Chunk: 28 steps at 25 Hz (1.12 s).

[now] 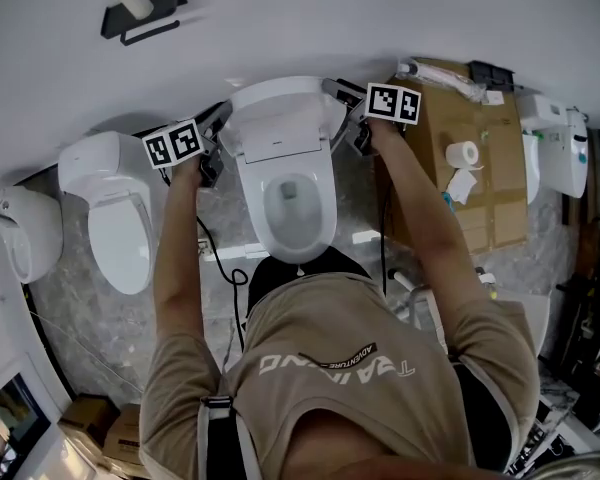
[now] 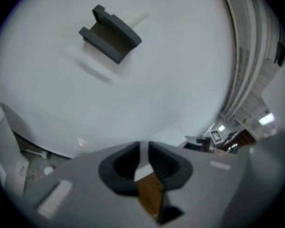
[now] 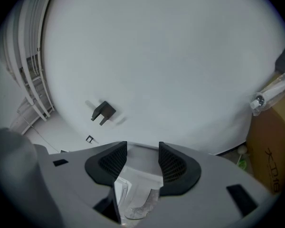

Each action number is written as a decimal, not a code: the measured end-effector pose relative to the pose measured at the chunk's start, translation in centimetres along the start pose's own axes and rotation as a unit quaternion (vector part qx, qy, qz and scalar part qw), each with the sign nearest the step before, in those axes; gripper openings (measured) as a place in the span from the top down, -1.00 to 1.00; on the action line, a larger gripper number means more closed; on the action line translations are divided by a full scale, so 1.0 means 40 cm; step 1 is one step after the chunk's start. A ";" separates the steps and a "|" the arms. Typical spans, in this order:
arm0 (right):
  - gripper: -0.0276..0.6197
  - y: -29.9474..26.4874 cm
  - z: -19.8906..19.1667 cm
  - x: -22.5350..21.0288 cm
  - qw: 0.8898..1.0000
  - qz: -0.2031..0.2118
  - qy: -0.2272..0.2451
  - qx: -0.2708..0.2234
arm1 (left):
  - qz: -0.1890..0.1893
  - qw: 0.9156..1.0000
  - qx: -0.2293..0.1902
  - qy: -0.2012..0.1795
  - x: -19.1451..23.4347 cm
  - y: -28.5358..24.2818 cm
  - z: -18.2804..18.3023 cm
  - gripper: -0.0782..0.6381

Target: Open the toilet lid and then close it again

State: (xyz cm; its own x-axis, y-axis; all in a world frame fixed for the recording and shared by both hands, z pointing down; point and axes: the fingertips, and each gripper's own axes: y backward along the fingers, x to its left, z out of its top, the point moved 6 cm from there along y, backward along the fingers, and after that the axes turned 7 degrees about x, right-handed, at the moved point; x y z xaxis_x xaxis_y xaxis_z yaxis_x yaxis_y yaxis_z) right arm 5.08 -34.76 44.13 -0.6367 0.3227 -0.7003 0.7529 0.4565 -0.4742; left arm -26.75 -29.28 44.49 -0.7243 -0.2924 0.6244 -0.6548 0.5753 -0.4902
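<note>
The white toilet (image 1: pixel 298 203) stands in the middle of the head view, its bowl showing. Its lid (image 1: pixel 280 123) is raised and leans back toward the wall. My left gripper (image 1: pixel 212 158) is at the lid's left edge and my right gripper (image 1: pixel 358 128) at its right edge. In the left gripper view the gripper (image 2: pixel 143 158) has its jaws close together, pinching a thin white sliver of the lid (image 2: pixel 143 167). In the right gripper view the gripper (image 3: pixel 142 158) has a wider gap, filled by the grey-white lid (image 3: pixel 135 184).
A second toilet (image 1: pixel 115 208) stands just left, another (image 1: pixel 20 228) at the far left. A cardboard box (image 1: pixel 480 168) with a paper roll (image 1: pixel 463 154) stands at the right. A black holder (image 1: pixel 145 10) hangs on the wall. A black cable (image 1: pixel 230 268) lies on the floor.
</note>
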 end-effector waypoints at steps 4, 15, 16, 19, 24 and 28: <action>0.26 -0.028 0.043 -0.011 1.000 -0.009 0.007 0.003 | 0.002 1.000 0.000 -0.006 0.018 -0.026 0.040 0.61; 0.33 -0.073 0.116 -0.010 0.998 -0.030 0.052 0.031 | -0.001 1.000 -0.021 0.013 0.042 -0.060 0.089 0.67; 0.33 -0.077 0.120 -0.013 0.998 -0.029 0.048 0.033 | -0.002 1.000 -0.025 0.016 0.046 -0.062 0.092 0.67; 0.33 -0.086 0.131 -0.021 0.999 -0.027 0.032 0.031 | -0.009 0.998 -0.042 0.037 0.056 -0.072 0.100 0.67; 0.33 -0.097 0.141 -0.028 0.998 -0.031 0.037 0.028 | -0.024 0.995 -0.067 0.069 0.070 -0.080 0.102 0.68; 0.32 -0.101 0.152 -0.030 0.998 -0.031 0.042 0.032 | 0.037 0.996 -0.058 0.062 0.090 -0.086 0.119 0.71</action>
State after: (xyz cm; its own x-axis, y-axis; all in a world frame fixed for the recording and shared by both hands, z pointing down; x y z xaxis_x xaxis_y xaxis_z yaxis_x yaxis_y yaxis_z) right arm 3.83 -42.03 43.63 -0.6922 0.3648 -0.6227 0.7189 0.4240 -0.5508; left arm -28.15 -35.95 45.54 -0.7323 -0.1531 0.6635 -0.5663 0.6782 -0.4684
